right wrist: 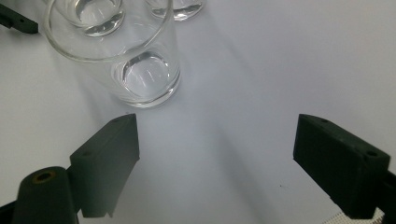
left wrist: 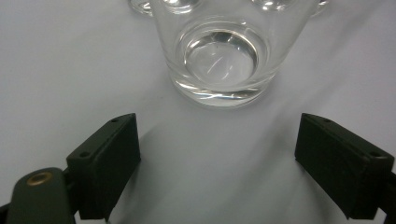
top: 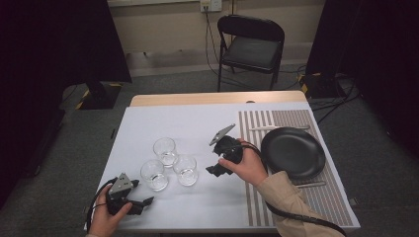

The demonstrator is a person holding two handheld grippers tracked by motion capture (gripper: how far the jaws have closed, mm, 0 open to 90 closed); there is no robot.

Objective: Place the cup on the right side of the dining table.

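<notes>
Scene: a white-covered counter [top: 207, 197] carried three clear glasses in a tight cluster left of centre, with a striped placemat [top: 262, 197] on the right bearing a black plate [top: 292, 151].
Nearest glass to the left hand: the front-left glass [top: 154, 174] stood upright and empty, close to the other two; whether they touched could not be told.
Nearest glass to the right hand: the front-right glass [top: 186, 169] stood upright just left of the right gripper.
Third glass: the rear glass [top: 164, 150] stood behind the other two, farther from both hands.
Left gripper: the left gripper [top: 143, 202] was held low at the counter's near-left edge, its fingers [left wrist: 105, 163] spread wide apart and holding nothing.
Right gripper: the right gripper [top: 213, 170] hung between the glasses and the plate, its fingers [right wrist: 107, 163] likewise wide apart and empty.
Key relation, left: in the left gripper view the front-left glass [left wrist: 219, 60] lay straight ahead of the open fingers and centred between them, near but not yet between them.
Key relation, right: in the right gripper view the front-right glass [right wrist: 135, 65] sat ahead and off toward the left finger, so that hand looked less well lined up.
Axis: each glass's long axis was vertical, so a level approach from the side would suit.
Judgement: the left hand seemed better placed; a short forward push would probably bring its glass between the fingers.
</notes>
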